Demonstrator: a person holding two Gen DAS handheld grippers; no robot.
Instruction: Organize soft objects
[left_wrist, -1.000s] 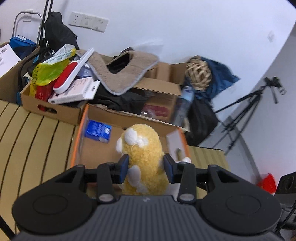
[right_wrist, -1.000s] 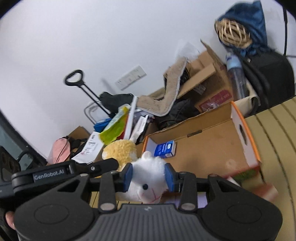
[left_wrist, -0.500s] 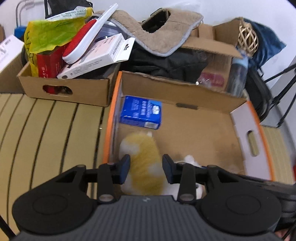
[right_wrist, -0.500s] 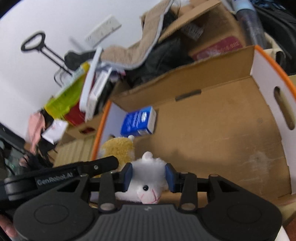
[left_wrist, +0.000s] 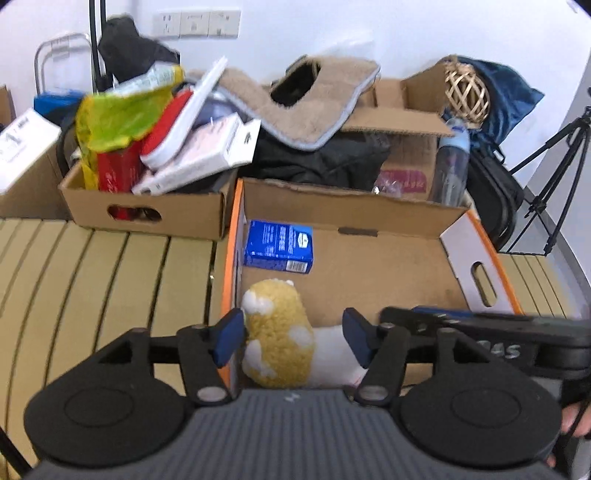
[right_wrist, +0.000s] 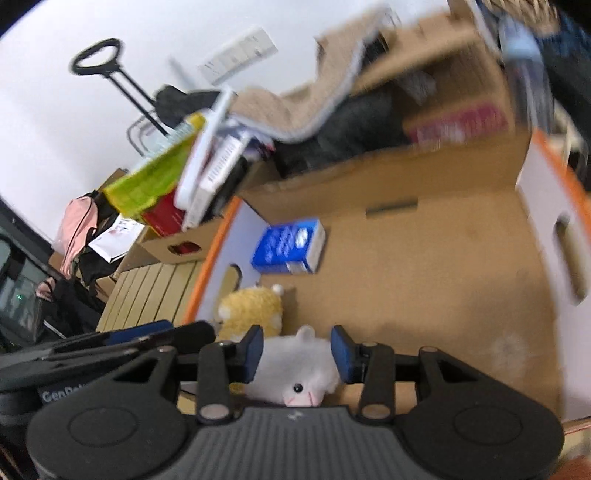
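Our left gripper (left_wrist: 291, 334) is opening, its jaws already clear of the yellow plush toy (left_wrist: 279, 334) that sits between them inside the orange-edged cardboard box (left_wrist: 476, 271), against the box's left wall. Our right gripper (right_wrist: 297, 352) is opening too, with the white plush toy (right_wrist: 297, 373) between its jaws, low in the box just beside the yellow one; the blur keeps us from telling whether the pads have fully let go. The risk we see is fur snagging on a pad as we pull back, dragging a toy up over the box's near edge, or the two grippers knocking together, since they sit close. The blue carton (left_wrist: 279, 246) lies at the box's back-left corner. The toys' undersides and the box's near wall are hidden behind our gripper bodies.
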